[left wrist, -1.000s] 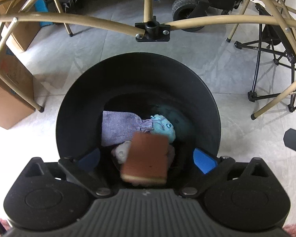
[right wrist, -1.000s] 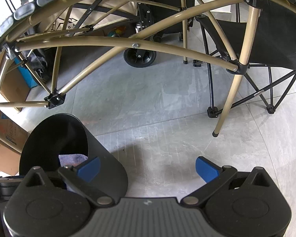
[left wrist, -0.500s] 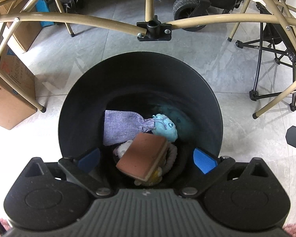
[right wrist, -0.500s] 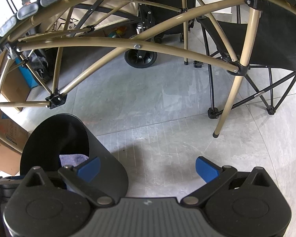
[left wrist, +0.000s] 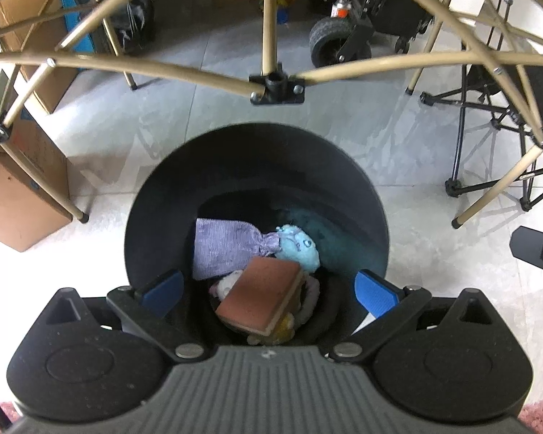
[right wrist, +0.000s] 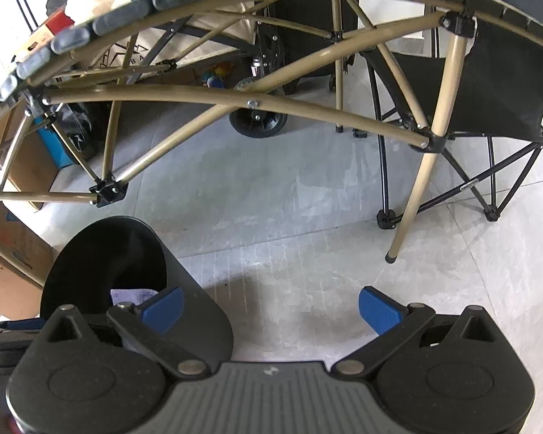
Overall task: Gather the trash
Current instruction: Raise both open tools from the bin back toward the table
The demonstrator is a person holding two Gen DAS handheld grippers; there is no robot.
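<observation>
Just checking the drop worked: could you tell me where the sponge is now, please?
In the left wrist view the sponge lies inside the black bin, on the pile just below the purple pouch and blue plush.

left hand-held gripper (left wrist: 268, 287): lower centre of frame, pointing down, jaws spread wide, nothing between blue pads | right hand-held gripper (right wrist: 271, 305): lower centre of frame, jaws spread wide, empty
</observation>
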